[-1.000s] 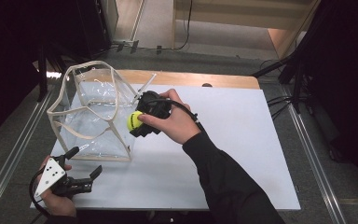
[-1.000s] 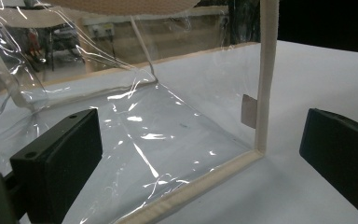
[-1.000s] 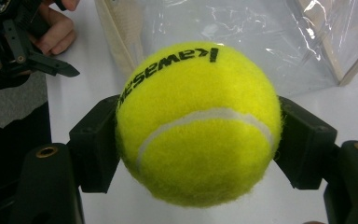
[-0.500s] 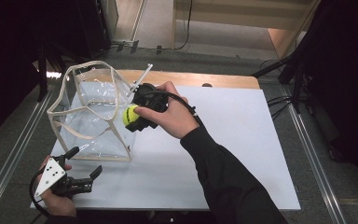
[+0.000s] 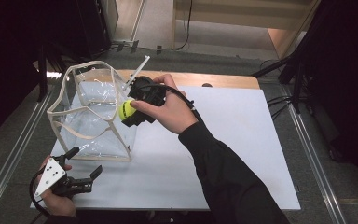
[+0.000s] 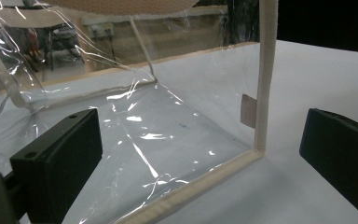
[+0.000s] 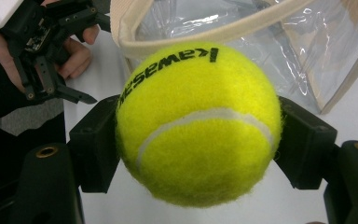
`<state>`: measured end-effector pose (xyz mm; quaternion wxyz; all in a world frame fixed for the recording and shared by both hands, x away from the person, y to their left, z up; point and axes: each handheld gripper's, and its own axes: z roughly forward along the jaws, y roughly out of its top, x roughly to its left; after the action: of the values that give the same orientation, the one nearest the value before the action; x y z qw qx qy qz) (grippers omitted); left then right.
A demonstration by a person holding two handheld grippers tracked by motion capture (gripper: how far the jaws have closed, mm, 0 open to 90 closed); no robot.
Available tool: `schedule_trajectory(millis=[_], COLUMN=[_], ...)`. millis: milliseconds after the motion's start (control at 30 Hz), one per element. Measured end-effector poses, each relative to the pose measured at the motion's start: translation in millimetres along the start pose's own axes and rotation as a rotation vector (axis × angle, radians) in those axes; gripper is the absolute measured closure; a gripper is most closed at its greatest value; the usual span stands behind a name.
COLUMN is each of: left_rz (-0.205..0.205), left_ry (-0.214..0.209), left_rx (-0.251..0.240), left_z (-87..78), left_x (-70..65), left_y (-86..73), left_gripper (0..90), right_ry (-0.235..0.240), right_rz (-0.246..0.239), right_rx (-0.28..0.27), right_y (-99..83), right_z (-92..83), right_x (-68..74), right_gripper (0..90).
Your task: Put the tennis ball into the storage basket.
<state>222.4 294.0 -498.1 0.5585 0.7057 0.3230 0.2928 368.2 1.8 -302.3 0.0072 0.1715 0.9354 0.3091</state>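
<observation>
1. While the right gripper (image 5: 129, 113) held the tennis ball (image 7: 198, 122) firmly between its fingers, the ball hung beside the clear bag's (image 5: 91, 116) rim.
2. It needed carrying above the opening before letting go.
3. The left gripper (image 5: 85, 165), fingers wide, could steady the bag on the worktop (image 5: 233, 154).

A recording lab or test studio rather than a home. A white counter (image 5: 223, 154) with a bare wooden edge stands on grey carpet (image 5: 303, 154), flanked by metal floor rails (image 5: 317, 163). Black curtains (image 5: 9, 56) and dark stands (image 5: 298, 70) surround it, with cables (image 5: 279, 100) trailing across the floor. In the left gripper view, a wall socket strip (image 6: 103, 31) and furniture legs show through clear plastic.
</observation>
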Motion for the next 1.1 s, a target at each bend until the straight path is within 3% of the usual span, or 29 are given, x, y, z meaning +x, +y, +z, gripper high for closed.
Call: schedule_trajectory(millis=[1100], left_rz=[0.0], left_ry=[-0.003], left_rx=[0.003], left_z=[0.1], left_x=[0.4], left_y=[0.0], left_gripper=[0.0], right_ry=[-0.007], right_rz=[-0.025], right_rx=[-0.014], right_y=[39.1], right_z=[-13.9], right_x=[1.3], right_gripper=[24.0])
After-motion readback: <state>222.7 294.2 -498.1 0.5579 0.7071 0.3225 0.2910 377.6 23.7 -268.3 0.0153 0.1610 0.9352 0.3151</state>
